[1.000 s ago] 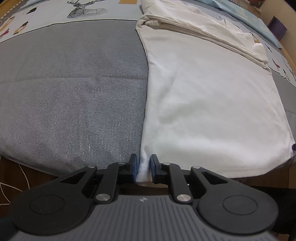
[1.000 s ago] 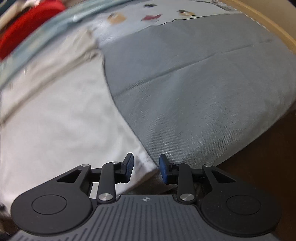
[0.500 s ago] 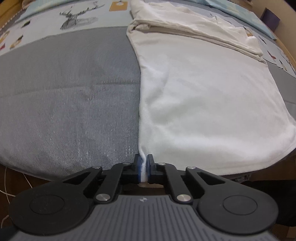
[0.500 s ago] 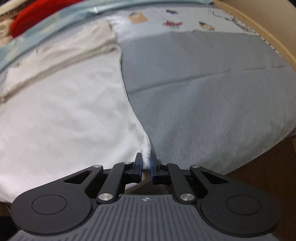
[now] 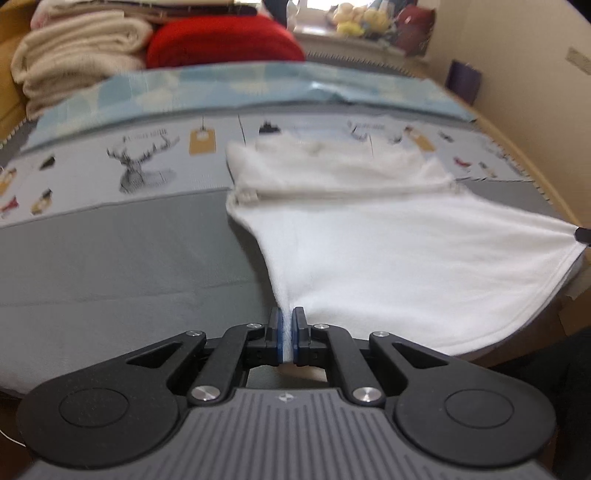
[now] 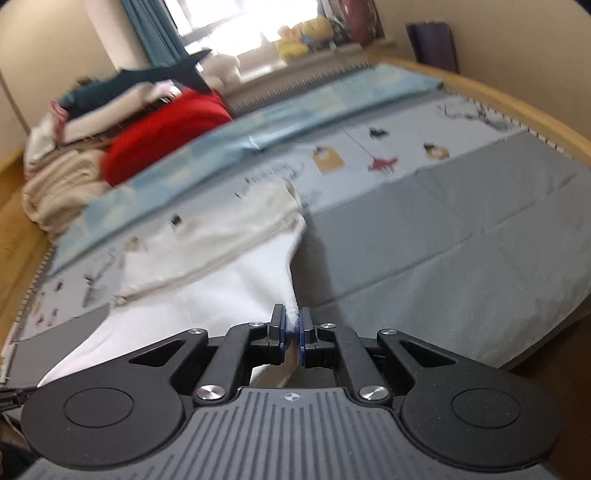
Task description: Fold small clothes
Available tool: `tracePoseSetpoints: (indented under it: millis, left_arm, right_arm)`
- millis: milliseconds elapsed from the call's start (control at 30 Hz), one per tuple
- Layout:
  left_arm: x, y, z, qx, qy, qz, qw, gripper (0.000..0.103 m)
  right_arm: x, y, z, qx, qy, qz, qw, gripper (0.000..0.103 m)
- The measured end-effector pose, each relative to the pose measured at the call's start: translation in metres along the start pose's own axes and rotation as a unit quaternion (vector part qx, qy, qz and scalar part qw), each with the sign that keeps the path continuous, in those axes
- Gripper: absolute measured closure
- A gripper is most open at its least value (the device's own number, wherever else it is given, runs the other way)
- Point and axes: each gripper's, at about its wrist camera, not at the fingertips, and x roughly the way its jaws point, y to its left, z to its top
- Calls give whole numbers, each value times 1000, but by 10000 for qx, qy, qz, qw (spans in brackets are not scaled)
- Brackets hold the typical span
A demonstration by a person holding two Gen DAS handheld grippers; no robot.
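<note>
A white garment lies on the grey bed cover, its far part folded over in a cream band. My left gripper is shut on the garment's near left corner and holds it lifted off the bed. My right gripper is shut on the garment's near right corner, also lifted. The garment stretches from both corners back to the fold. The right gripper's tip shows at the right edge of the left wrist view.
A patterned light-blue sheet covers the far part of the bed. Folded cream towels and a red cushion are stacked at the back left. A wooden bed frame runs along the right. Soft toys sit on the windowsill.
Both grippers closed on the garment's near corners and have lifted them up off the bed; the views now tilt up toward the far end of the room.
</note>
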Motion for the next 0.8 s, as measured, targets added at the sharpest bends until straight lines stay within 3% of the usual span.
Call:
tracePoseSetpoints:
  millis: [167, 300, 433, 567, 700, 767, 800]
  left_arm:
    - [-65, 23, -16, -285, -160, -601, 9977, 99]
    - [-61, 40, -15, -582, -26, -685, 9959, 99]
    - [-14, 49, 22, -730, -78, -559, 9957, 99]
    - [72, 73, 67, -1262, 224, -494, 9905, 99]
    - [157, 97, 91, -1547, 449, -28, 9869, 99]
    - [180, 117, 90, -2079, 656, 160, 9758, 98]
    - [186, 128, 89, -2444, 782, -6, 9665, 98]
  right_arm:
    - [-60, -12, -4, 92, -15, 323, 9994, 97]
    - [-74, -21, -2, 322, -16, 508, 9982, 97]
    - [-26, -19, 12, 183, 194, 208, 9994, 97]
    - [54, -21, 38, 389, 386, -74, 9985, 97]
    - [141, -18, 58, 264, 683, -455, 9963, 97]
    - [176, -19, 63, 272, 744, -606, 9950, 96]
    - [187, -22, 63, 321, 741, -656, 9946, 95]
